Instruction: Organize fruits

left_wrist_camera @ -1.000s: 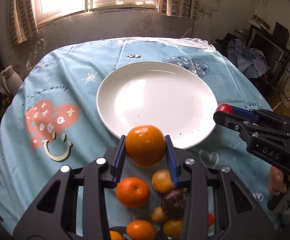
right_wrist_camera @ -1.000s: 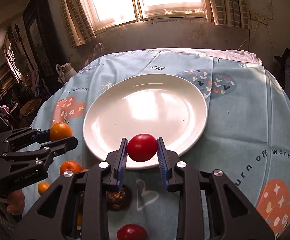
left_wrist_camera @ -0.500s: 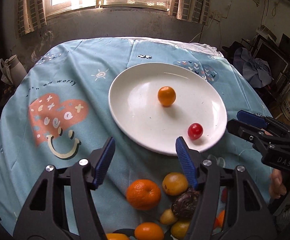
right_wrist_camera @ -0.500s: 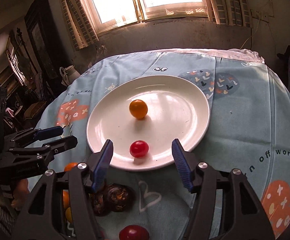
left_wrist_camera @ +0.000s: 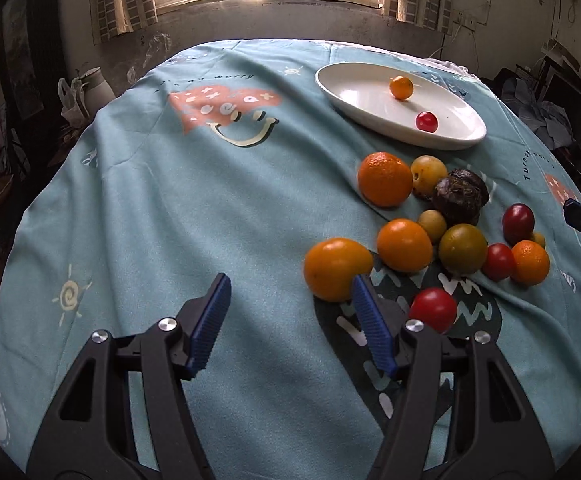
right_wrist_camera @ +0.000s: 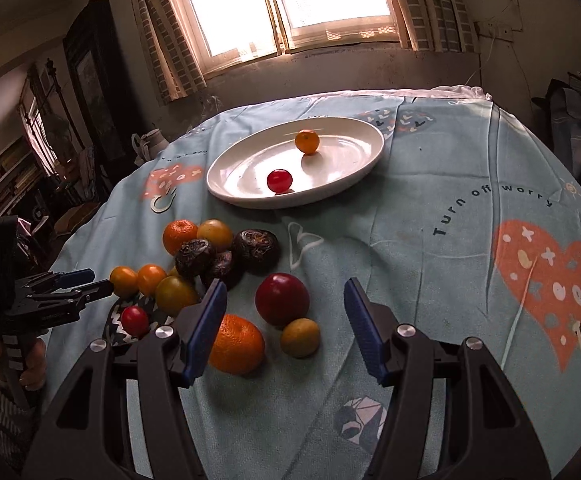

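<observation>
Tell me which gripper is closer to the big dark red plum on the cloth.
Right. The right gripper hangs open just short of the dark red plum, which shows between its fingers. The left gripper is open over bare cloth, across the fruit pile from it.

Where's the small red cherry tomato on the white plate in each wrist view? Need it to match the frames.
Left wrist view: small red cherry tomato sits upper right, on the near-right part of the white oval plate.
Right wrist view: same tomato sits centre-top, on the plate's near-left part.
Shared landmark: the small orange fruit lying on the plate beyond the tomato.
</observation>
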{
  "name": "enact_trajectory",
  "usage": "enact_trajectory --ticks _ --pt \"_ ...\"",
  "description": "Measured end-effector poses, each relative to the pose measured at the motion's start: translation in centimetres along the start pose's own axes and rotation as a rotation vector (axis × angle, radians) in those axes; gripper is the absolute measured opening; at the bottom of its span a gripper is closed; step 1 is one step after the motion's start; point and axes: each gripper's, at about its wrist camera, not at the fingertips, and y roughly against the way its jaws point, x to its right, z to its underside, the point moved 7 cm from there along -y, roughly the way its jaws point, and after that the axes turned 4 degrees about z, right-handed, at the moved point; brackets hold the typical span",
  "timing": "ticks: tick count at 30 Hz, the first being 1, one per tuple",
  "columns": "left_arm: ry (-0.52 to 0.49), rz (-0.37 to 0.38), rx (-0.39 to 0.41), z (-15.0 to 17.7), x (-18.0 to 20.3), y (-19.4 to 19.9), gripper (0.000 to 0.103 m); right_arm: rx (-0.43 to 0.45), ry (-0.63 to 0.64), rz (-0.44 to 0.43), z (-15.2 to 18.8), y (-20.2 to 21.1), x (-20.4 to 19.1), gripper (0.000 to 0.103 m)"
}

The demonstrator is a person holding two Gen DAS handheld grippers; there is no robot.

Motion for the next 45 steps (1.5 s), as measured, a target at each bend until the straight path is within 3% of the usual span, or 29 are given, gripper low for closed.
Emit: enact_trajectory --ticks 11,15,26,30,33,45 --pt "-0.113 0.034 -0.034 -0.8 3.2 -2.4 0.064 -0.03 -0.006 0.0 0.5 -0.7 0.1 0.062" --pt "-0.104 0.047 -0.071 -0.3 3.2 -3.3 0.043 -0.04 -0.011 0.009 0.7 -0.9 0.3 0.062" --pt "-0.068 0.063 -0.026 -0.6 2.6 -2.2 0.042 -0.092 0.013 0.046 1.6 -2.2 0.5 0.061" --pt "-0.043 0.069 -0.023 -0.7 2.1 -2.1 0.042 -0.102 0.015 0.03 2.0 -2.2 0.5 0.047" --pt "-0.036 0.073 -0.03 -0.7 1.9 -2.2 0.042 -0.089 -0.026 0.034 1.9 -1.8 1.4 0.043" --pt "-0.047 0.081 -0.038 -0.5 2.1 -2.4 0.042 -0.149 0.008 0.022 2.7 -2.6 0.8 0.036"
